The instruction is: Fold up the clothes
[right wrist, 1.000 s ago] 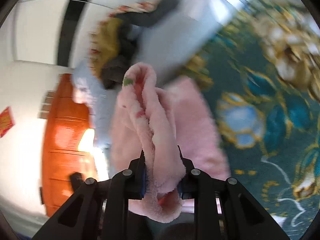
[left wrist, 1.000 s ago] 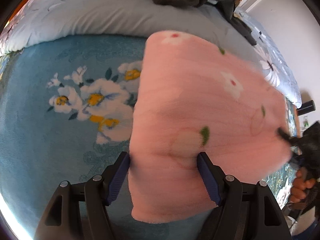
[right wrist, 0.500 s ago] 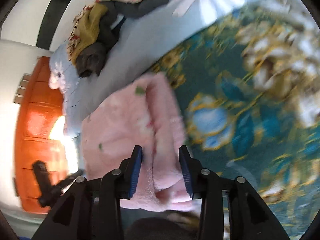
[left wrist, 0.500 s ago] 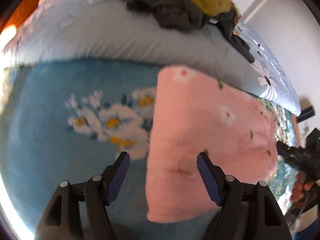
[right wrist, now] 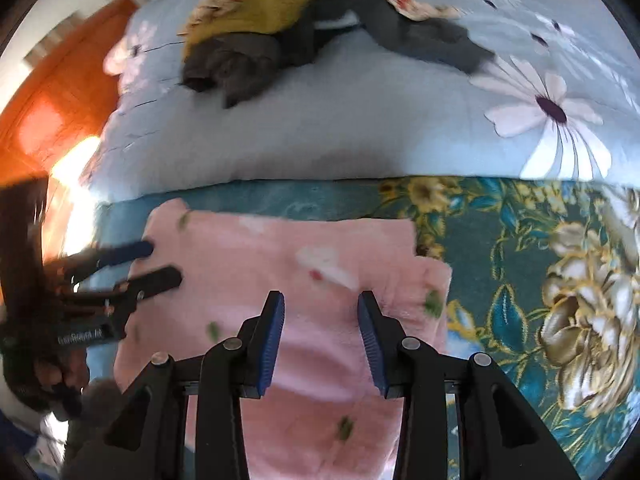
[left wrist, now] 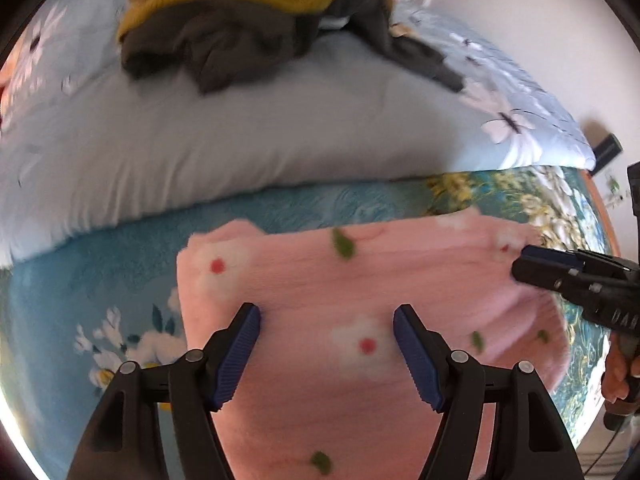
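A pink fleece garment with white flowers and green leaves lies folded and flat on the bed; it also shows in the right wrist view. My left gripper is open and empty just above its near edge. My right gripper is open and empty over the garment's right part. The right gripper shows in the left wrist view at the garment's right edge. The left gripper shows in the right wrist view at its left edge.
A teal floral blanket covers the bed under the garment. A pale blue duvet lies behind, with a heap of yellow and dark grey clothes on it. An orange wooden door stands at the left.
The right gripper let go of the pink garment and opened. The garment dropped flat onto the bed. Both grippers drew back toward its near edge.
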